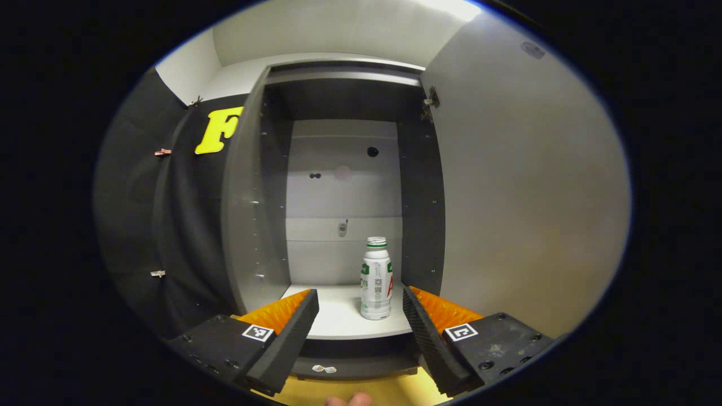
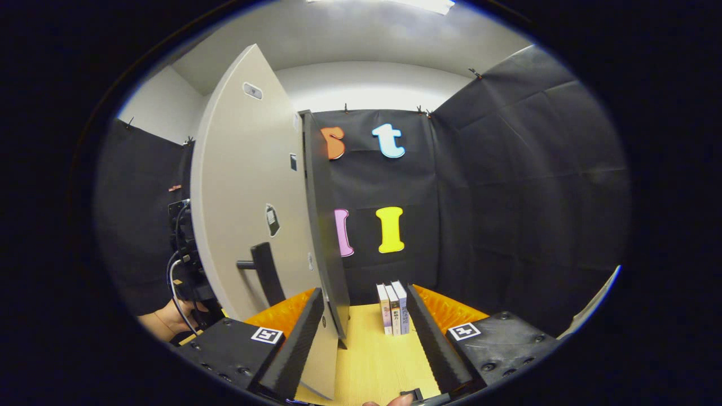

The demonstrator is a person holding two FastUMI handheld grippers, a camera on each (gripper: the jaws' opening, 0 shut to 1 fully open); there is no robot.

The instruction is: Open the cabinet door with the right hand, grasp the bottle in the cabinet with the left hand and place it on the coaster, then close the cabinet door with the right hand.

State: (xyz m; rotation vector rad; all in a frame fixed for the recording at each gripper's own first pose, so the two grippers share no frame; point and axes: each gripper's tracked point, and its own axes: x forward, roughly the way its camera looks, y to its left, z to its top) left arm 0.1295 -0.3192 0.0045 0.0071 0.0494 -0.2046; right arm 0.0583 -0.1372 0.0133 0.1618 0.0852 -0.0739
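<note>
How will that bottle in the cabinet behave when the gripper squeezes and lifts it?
The bottle is tall and narrow and stands upright on the shelf, so a sideways nudge would probably tip it. It looks like thin plastic with a glossy wrap, so it may flex and slip slightly. It is probably light.

bottle [image 1: 376, 279] stands upright on cabinet [image 1: 344, 186] shelf, toward its right side | cabinet door [image 1: 524, 186] stands open at the right of bottle | three books [image 2: 393, 308] stand on table [image 2: 372, 361], right of door's edge
</note>
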